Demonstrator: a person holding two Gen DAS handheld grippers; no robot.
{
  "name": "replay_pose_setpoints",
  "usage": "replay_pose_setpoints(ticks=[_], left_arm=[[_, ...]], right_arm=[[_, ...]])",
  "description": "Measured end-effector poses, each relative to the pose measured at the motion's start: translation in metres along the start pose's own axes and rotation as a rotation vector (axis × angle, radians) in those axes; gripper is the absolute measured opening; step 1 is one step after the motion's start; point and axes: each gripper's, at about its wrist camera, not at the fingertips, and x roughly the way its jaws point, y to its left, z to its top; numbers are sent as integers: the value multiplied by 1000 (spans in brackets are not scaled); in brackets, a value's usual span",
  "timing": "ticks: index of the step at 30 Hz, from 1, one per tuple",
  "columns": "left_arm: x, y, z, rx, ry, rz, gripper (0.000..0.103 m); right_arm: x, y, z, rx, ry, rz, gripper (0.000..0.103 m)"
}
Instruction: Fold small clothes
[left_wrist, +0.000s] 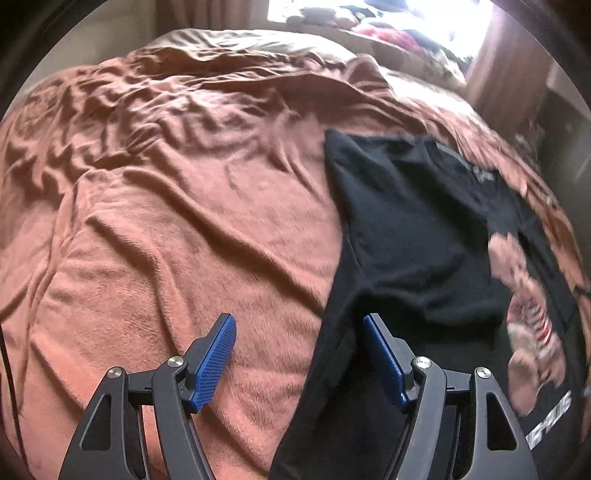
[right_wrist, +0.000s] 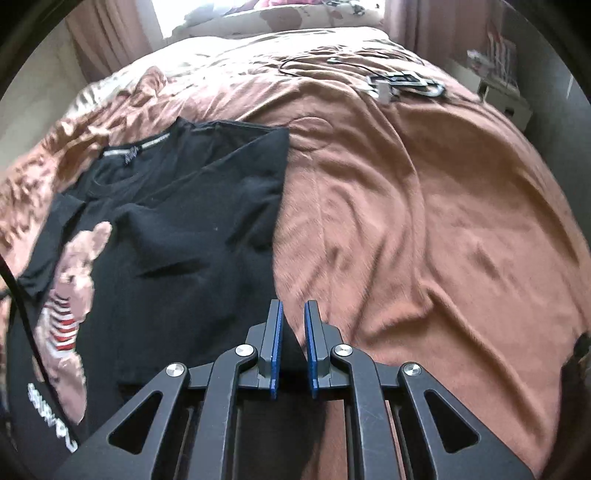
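Observation:
A black T-shirt (left_wrist: 413, 236) with a teddy-bear print (left_wrist: 532, 325) lies on the brown blanket, both sides folded inward over the front. My left gripper (left_wrist: 299, 325) is open above the shirt's left folded edge, its right pad over the black cloth, holding nothing. In the right wrist view the shirt (right_wrist: 177, 236) lies to the left with the bear print (right_wrist: 74, 295) showing. My right gripper (right_wrist: 293, 314) has its jaws nearly together on a fold of black cloth at the shirt's right edge.
The brown blanket (left_wrist: 166, 221) covers a bed and is wrinkled at the far left. Cables and a small device (right_wrist: 402, 83) lie on the far right of the bed (right_wrist: 443, 221). Pillows and clutter sit under a bright window (left_wrist: 369, 22).

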Motion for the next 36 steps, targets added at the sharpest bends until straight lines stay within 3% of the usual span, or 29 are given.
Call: replay_pose_setpoints(ticks=[1, 3, 4, 7, 9, 17, 23, 26, 30, 36], left_arm=[[2, 1, -1, 10, 7, 6, 72], [7, 2, -1, 7, 17, 9, 58], [9, 2, 0, -4, 20, 6, 46], [10, 2, 3, 1, 19, -9, 14], [9, 4, 6, -5, 21, 2, 6], [8, 13, 4, -15, 42, 22, 9], [-17, 8, 1, 42, 22, 64, 12], [-32, 3, 6, 82, -9, 70, 16], [-39, -1, 18, 62, -48, 55, 23], [-12, -21, 25, 78, -38, 33, 23]], right_arm=[[-3, -5, -3, 11, -3, 5, 15], [-7, -11, -10, 23, -3, 6, 25], [-9, -14, -14, 30, -2, 8, 29], [-13, -20, -21, 44, 3, 28, 31], [-18, -20, -25, 32, -2, 37, 31], [-31, -6, -42, -54, -18, 72, 31], [-19, -18, -47, 5, 46, -42, 31], [-26, -21, -48, 49, 36, -57, 31], [-38, -9, -46, 22, -13, -66, 31], [-38, 8, -38, -7, -74, -61, 31]])
